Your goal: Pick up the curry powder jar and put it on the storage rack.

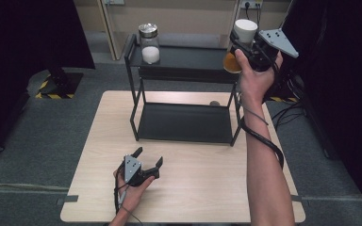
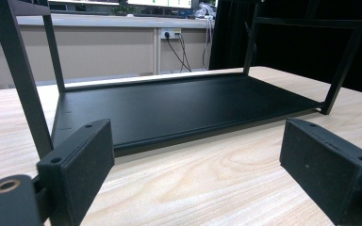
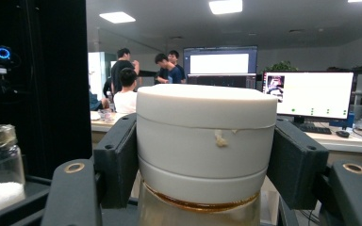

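Mid-carry: white-lidded jar [image 3: 206, 141] clamped by lid in right gripper [image 1: 250, 43], above rack's [image 1: 184, 60] top-shelf right end. Next: lower level, release. Left gripper [image 1: 147, 160] spread, idle near table [image 1: 207, 188] front edge.

Office-lab: monitors [image 3: 308, 94] on desks, ceiling panel lights [image 3: 117, 17], black curtains [image 1: 26, 33] around test table [image 1: 202, 181].

Salt jar [image 1: 149, 43] on rack [image 1: 184, 59] top, prob. back-left.

A black two-tier rack [image 1: 184, 123] stands on a wooden table [image 1: 202, 183]. A glass jar [image 1: 149, 43] of white powder sits on its top shelf. Monitors [image 3: 306, 94] glow behind.
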A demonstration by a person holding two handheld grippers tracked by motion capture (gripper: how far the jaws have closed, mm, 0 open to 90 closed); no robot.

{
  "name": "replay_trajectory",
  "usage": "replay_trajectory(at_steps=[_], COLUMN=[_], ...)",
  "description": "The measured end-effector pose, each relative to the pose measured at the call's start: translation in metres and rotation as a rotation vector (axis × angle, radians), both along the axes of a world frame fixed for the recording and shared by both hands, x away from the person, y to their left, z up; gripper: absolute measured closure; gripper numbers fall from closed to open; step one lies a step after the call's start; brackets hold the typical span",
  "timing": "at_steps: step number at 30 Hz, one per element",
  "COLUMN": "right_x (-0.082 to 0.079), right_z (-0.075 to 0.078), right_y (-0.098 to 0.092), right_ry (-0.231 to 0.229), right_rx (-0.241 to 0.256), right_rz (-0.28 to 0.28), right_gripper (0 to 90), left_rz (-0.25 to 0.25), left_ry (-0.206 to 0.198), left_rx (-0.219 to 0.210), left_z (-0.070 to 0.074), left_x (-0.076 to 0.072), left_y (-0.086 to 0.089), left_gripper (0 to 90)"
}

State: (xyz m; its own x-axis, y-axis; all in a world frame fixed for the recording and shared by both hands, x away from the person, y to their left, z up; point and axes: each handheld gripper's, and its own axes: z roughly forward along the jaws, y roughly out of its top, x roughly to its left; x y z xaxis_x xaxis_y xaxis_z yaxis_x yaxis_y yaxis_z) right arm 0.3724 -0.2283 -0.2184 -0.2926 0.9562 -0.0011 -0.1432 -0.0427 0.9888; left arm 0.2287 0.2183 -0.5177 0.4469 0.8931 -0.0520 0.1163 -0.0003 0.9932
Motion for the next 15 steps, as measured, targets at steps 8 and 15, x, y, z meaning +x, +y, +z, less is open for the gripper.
replay_trajectory(at_steps=[8, 15], right_x=[0.013, 0.023], right_z=[0.001, 0.002], right_y=[0.004, 0.008], right_ry=[0.021, 0.033], right_rx=[-0.002, -0.011], right_rz=[-0.006, -0.007], right_gripper=[34.0, 33.9], left_rz=[-0.001, -0.003], left_ry=[-0.002, 0.001], left_rx=[0.0, -0.002], left_z=[0.0, 0.0], left_x=[0.0, 0.0], left_y=[0.0, 0.0], left_gripper=[10.0, 10.1])
